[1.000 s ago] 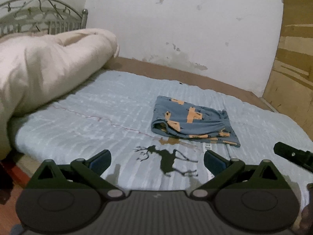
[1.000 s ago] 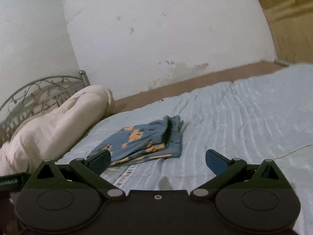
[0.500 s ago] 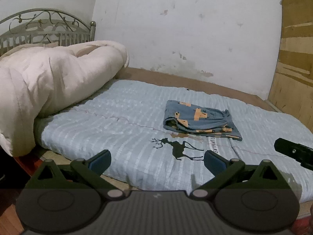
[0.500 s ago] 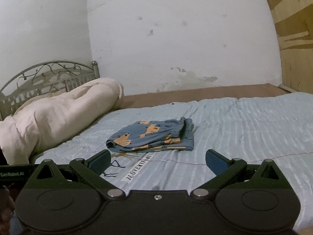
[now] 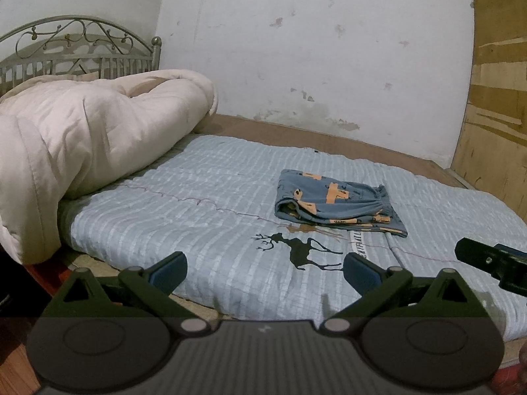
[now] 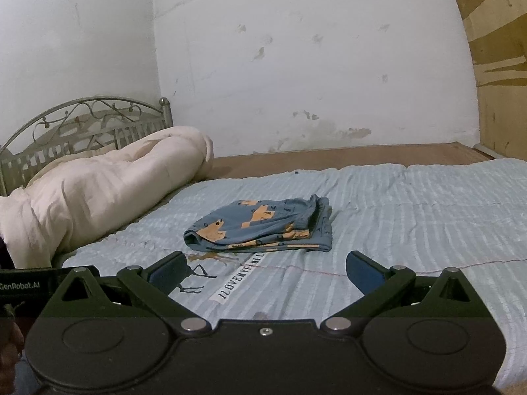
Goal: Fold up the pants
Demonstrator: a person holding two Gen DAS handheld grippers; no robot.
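The pants (image 5: 336,202), blue with orange shapes, are seen lying folded into a compact stack on the pale blue quilt (image 5: 164,210), toward 1 o'clock from the left gripper (image 5: 265,268) and near 12 o'clock from the right gripper (image 6: 265,268). The jaws of both grippers are held wide apart and nothing is clamped in either; each is kept well apart from the garment, near the bed's front edge. The folding is judged to be essentially finished, so the step in hand is taken to be a clean withdrawal. It is done well if the grippers are drawn straight back and kept above the quilt, so that neither the stack nor the cover beneath it is dragged; the looser rolled edge at the stack's 9 o'clock side is best left untouched, since a nudge there could let the layers spread.

A cream comforter (image 5: 92,138) is bunched at 10 o'clock before the metal headboard (image 5: 79,49), and a printed deer (image 5: 299,250) is seen on the quilt just in front of the pants.

Compared with a second ago, both cameras have been pulled back and levelled: the pants are shown smaller and farther off, more of the bed's near edge is revealed, and the garment itself is unchanged in shape and place.
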